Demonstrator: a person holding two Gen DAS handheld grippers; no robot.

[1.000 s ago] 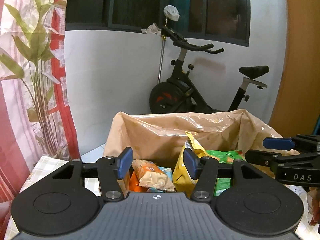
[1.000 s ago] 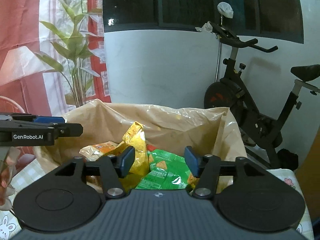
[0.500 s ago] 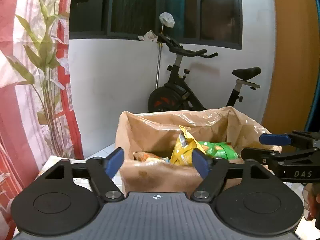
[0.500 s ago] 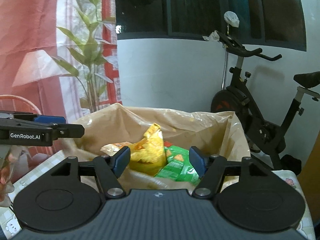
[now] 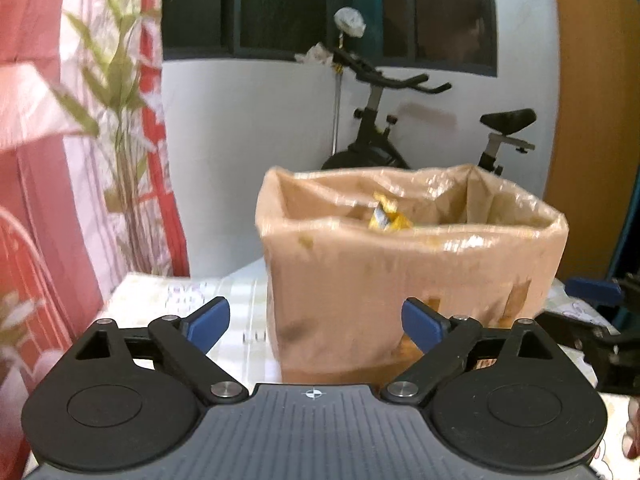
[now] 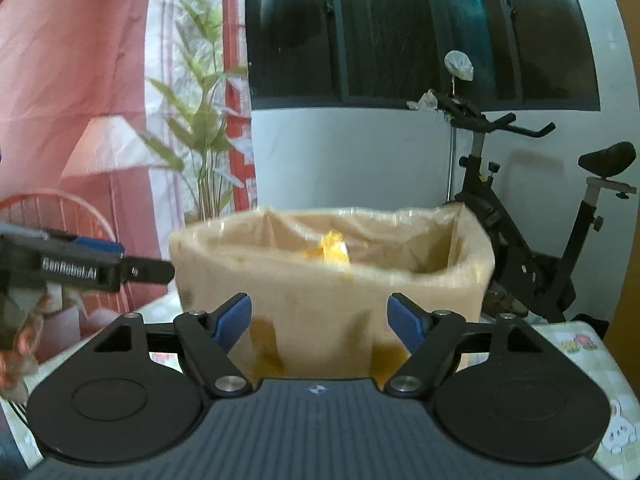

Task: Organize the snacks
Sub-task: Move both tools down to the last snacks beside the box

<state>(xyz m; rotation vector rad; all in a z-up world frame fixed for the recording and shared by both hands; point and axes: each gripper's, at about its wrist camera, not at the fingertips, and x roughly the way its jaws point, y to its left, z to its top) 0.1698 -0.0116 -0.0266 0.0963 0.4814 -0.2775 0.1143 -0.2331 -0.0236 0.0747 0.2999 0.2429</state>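
Observation:
A cardboard box lined with tan plastic (image 5: 408,276) stands on the table; it also shows in the right wrist view (image 6: 332,280). Only the tip of a yellow snack bag (image 5: 386,218) pokes above its rim, also seen in the right wrist view (image 6: 334,250). The other snacks inside are hidden. My left gripper (image 5: 316,322) is open and empty, in front of the box's near wall. My right gripper (image 6: 320,318) is open and empty, also in front of the box. Each gripper shows at the edge of the other's view (image 5: 600,320) (image 6: 80,268).
An exercise bike (image 5: 420,128) stands behind the box against a white wall. A red and white curtain with a plant print (image 6: 120,120) hangs at the left. The table has a checked cloth (image 5: 180,300) with cartoon prints (image 6: 616,436).
Both grippers have pulled back and down from above the box. The snacks inside have dropped out of sight behind its near wall. Both jaws have opened wider.

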